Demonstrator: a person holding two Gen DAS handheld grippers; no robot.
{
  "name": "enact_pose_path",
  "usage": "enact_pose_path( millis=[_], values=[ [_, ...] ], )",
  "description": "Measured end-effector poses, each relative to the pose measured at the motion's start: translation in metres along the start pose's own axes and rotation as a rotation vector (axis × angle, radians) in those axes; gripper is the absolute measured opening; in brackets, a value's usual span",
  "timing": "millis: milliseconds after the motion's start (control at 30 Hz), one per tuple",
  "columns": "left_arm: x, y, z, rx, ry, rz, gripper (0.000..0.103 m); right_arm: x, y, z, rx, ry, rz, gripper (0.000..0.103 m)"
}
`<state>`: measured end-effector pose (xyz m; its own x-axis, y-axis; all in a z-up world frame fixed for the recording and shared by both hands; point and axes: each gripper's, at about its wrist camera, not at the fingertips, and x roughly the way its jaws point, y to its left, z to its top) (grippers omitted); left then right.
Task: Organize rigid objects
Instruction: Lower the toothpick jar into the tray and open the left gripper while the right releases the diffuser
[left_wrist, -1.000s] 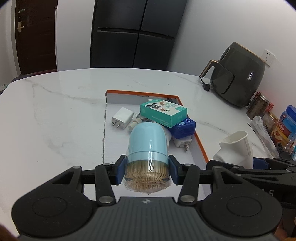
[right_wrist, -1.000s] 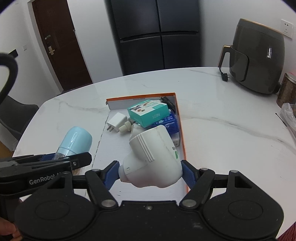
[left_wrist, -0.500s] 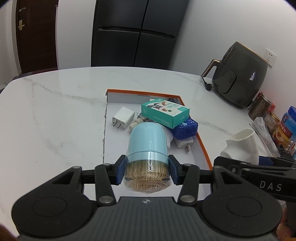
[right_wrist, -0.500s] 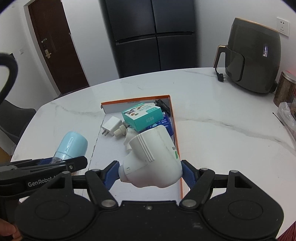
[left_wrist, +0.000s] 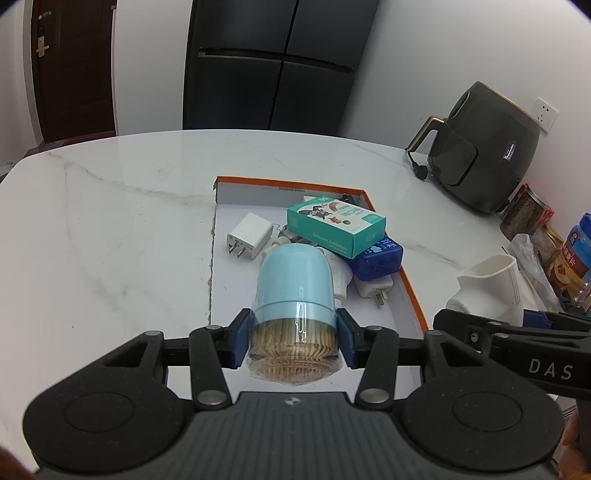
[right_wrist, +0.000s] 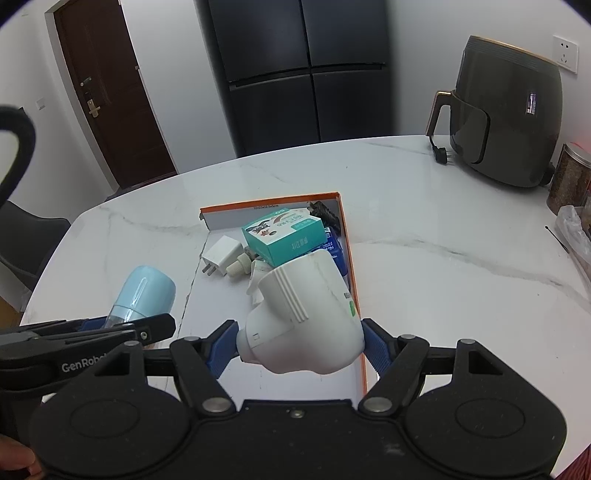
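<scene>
Left gripper (left_wrist: 293, 343) clamps the blue-capped toothpick jar (left_wrist: 293, 295) above the orange-edged tray (left_wrist: 413, 295); right gripper (right_wrist: 299, 341) clamps the white pipe fitting (right_wrist: 303, 314) over the tray's right edge

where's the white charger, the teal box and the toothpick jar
white charger (left_wrist: 249, 236): left wrist view, top face
teal box (right_wrist: 282, 236): right wrist view, top face
toothpick jar (left_wrist: 293, 284): left wrist view, blue cap

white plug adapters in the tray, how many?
2. One white adapter lies at the tray's left, prongs toward the camera; a second adapter sits below the blue box. More may be hidden under the pile.
</scene>
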<state>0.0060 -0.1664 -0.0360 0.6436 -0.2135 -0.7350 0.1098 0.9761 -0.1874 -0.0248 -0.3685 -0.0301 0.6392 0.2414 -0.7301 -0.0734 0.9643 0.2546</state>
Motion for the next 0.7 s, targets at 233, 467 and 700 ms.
enact_pose_path(
  millis=[233, 467, 700],
  values=[
    [0.003, 0.001, 0.004, 0.003, -0.004, 0.001, 0.044, 0.003, 0.001, 0.004, 0.002, -0.003, -0.004, 0.086],
    [0.012, 0.005, 0.008, -0.005, 0.009, -0.008, 0.043, 0.012, 0.001, 0.005, 0.008, 0.012, -0.01, 0.086],
    [0.014, 0.023, 0.013, -0.042, 0.012, 0.016, 0.043, 0.02, 0.0, 0.006, 0.02, 0.027, -0.021, 0.086]
  ],
)
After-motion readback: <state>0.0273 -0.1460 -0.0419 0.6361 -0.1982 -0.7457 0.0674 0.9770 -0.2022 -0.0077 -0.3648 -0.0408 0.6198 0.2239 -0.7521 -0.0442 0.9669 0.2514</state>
